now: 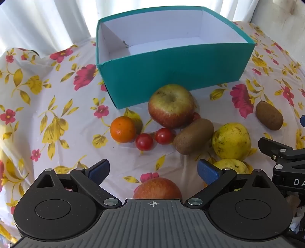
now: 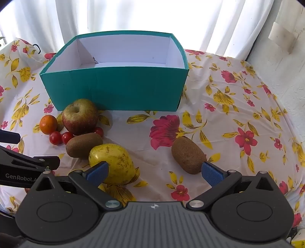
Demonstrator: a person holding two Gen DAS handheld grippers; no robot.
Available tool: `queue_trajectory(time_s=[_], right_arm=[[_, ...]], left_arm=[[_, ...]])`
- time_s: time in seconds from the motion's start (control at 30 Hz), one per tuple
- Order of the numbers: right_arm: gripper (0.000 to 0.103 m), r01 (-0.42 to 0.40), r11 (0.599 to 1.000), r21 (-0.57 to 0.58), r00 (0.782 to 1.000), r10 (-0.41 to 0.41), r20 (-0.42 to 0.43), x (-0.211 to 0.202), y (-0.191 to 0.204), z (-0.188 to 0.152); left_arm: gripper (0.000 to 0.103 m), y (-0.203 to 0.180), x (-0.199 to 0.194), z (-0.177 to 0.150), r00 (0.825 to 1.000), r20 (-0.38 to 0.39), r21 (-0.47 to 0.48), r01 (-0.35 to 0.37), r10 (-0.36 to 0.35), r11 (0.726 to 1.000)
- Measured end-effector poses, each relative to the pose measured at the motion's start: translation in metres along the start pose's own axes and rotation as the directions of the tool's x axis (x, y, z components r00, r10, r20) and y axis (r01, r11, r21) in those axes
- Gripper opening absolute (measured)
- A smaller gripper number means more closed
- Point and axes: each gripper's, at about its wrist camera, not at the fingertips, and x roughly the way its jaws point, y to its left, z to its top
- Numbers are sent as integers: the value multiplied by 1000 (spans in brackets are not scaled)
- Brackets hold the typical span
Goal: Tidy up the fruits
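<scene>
A teal box (image 1: pixel 177 74) (image 2: pixel 114 89) with a white inside stands at the back of the flowered table. In front of it lie an apple (image 1: pixel 171 105) (image 2: pixel 80 116), an orange (image 1: pixel 123 129) (image 2: pixel 48 124), cherry tomatoes (image 1: pixel 144 141) (image 2: pixel 55 137), a kiwi (image 1: pixel 193 138) (image 2: pixel 83 144), a yellow fruit (image 1: pixel 231 141) (image 2: pixel 112 162) and a second kiwi (image 1: pixel 269 115) (image 2: pixel 187 155). My left gripper (image 1: pixel 153 169) is open above a second apple (image 1: pixel 157 188). Another yellow fruit (image 1: pixel 231 165) lies by its right finger. My right gripper (image 2: pixel 154 171) is open over bare cloth between the yellow fruit and the second kiwi.
The flowered tablecloth (image 2: pixel 238 118) is wrinkled and hangs over the table edges. White curtains (image 2: pixel 133 15) hang behind the box. The right gripper's body (image 1: pixel 286 166) shows at the left wrist view's right edge; the left gripper's body (image 2: pixel 22 167) shows at the right wrist view's left edge.
</scene>
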Motion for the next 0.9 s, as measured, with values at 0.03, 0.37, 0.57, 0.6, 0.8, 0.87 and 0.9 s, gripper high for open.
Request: queue_trajectory(time_s=[0.03, 0.37, 0.57, 0.6, 0.8, 0.87, 0.9], right_arm=[[103, 2, 1000, -2, 1000, -2, -3, 0, 0, 0], [103, -2, 1000, -1, 1000, 2, 1, -2, -1, -1], [103, 0, 1000, -3, 1000, 0, 1, -4, -2, 0], [103, 1, 1000, -4, 1000, -1, 2, -3, -1, 0], [103, -4, 1000, -10, 1000, 4, 9, -3, 1, -1], [103, -6, 1000, -13, 1000, 6, 11, -3, 2, -1], [103, -6, 1000, -14, 1000, 6, 11, -3, 2, -1]], left_arm=[[101, 0, 0, 0, 1000, 2, -1, 0, 0, 1000], [101, 1, 3, -2, 1000, -4, 0, -2, 2, 1000], [101, -1, 2, -4, 1000, -5, 0, -2, 2, 1000], [101, -1, 2, -4, 1000, -4, 0, -3, 3, 1000], [101, 0, 3, -4, 1000, -5, -1, -3, 3, 1000], [101, 0, 3, -4, 1000, -6, -1, -2, 2, 1000], [101, 0, 3, -4, 1000, -5, -2, -1, 1, 1000]])
